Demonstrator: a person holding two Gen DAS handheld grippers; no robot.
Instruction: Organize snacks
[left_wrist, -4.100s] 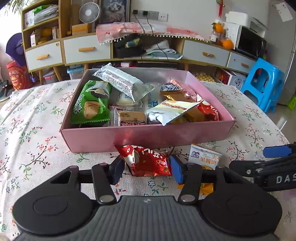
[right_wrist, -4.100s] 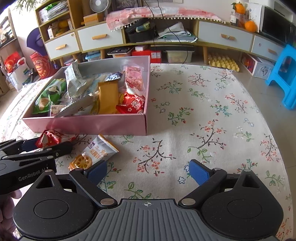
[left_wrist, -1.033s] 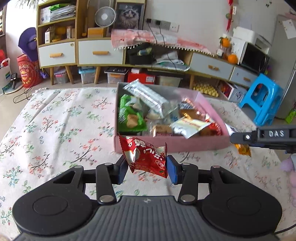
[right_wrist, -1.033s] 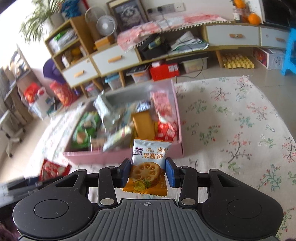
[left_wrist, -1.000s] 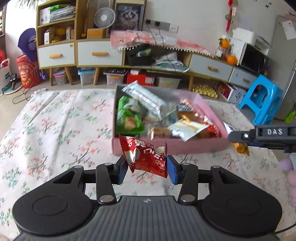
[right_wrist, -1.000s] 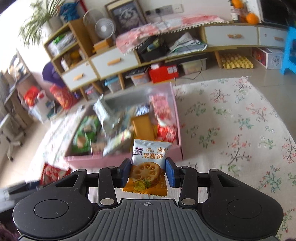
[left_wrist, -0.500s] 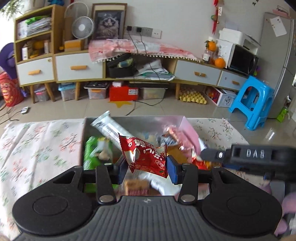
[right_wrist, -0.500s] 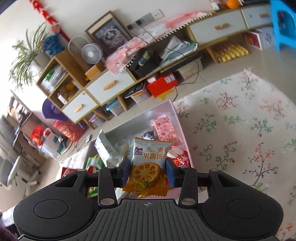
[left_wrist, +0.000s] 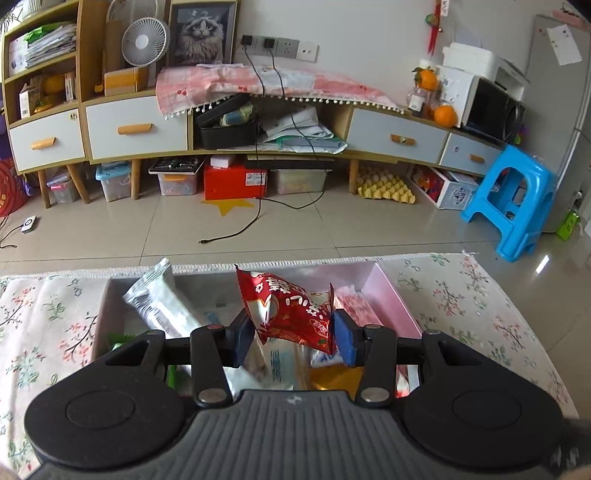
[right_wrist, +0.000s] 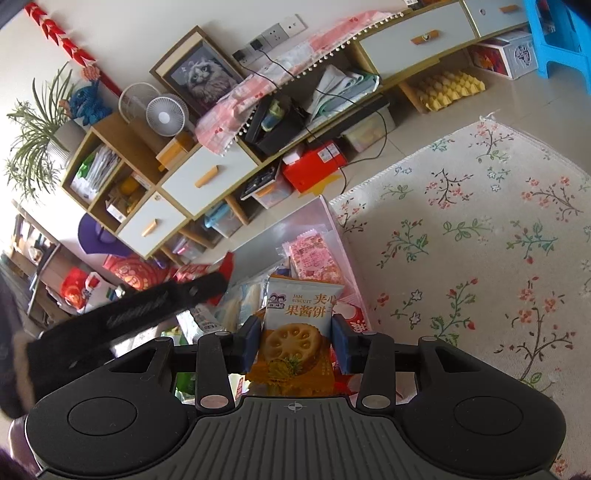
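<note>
Snacks hung over a shallow pink cardboard box (left_wrist: 391, 295) as both tools worked above a counter draped in a white floral tablecloth (left_wrist: 461, 295). At the centre of the left wrist frame, the left tool (left_wrist: 293, 334) was clenched on a crinkled red foil snack packet (left_wrist: 288, 310), its blue pads pressed against the packet's two sides, the packet tilted and raised above the box's contents. Below it in the box lay a long silver-white wrapped bar (left_wrist: 162, 306) toward the left of the frame and a pink-patterned flat packet (left_wrist: 354, 306) toward the right wall.

At the lower centre of the right wrist frame, the right tool (right_wrist: 295, 341) gripped a white-and-orange jam biscuit packet (right_wrist: 295, 325) upright between its blue pads, held over the same pink box (right_wrist: 332, 229), whose right wall ran just beside the floral cloth (right_wrist: 480, 240). The black body of the left tool (right_wrist: 147, 306) crossed the left of that frame, blurred, with red foil at its tip.
</note>
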